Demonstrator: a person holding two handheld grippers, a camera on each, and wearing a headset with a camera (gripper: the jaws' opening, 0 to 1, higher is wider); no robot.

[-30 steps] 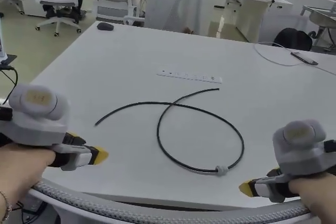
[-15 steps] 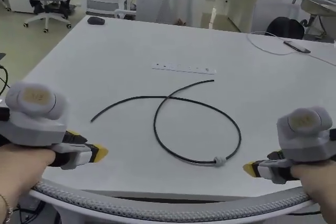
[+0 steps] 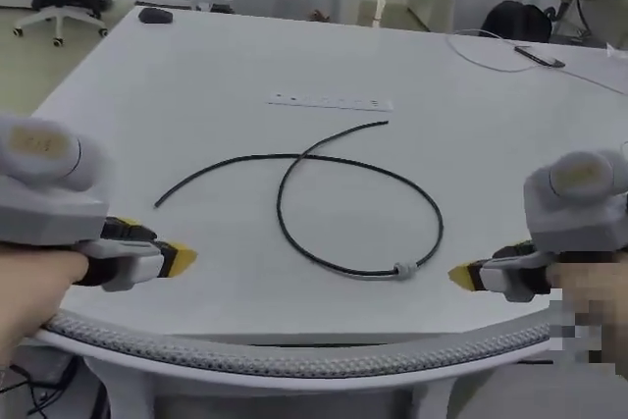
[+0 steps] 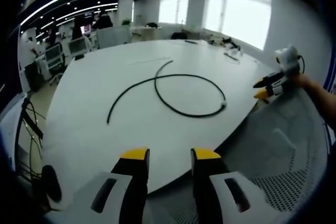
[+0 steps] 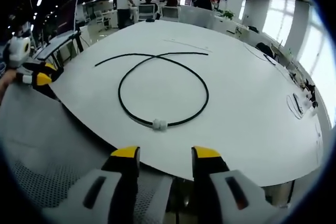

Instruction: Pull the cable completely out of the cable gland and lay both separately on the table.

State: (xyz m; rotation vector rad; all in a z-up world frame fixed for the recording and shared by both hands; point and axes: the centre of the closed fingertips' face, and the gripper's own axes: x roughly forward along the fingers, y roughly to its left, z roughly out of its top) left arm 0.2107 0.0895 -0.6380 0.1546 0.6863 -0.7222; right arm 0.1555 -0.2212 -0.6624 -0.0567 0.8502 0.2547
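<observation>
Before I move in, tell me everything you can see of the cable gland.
The small pale grey cable gland looks like plastic, a short fitting; finer parts are too small to tell. It is threaded on the thin black cable, at the near side of its loop, lying on the white table close to its front edge. Only cable and table touch it; the right claw is nearby, apart from it.

Left gripper [image 3: 182, 259] and right gripper [image 3: 463, 276] point toward each other, jaws parted and empty
</observation>
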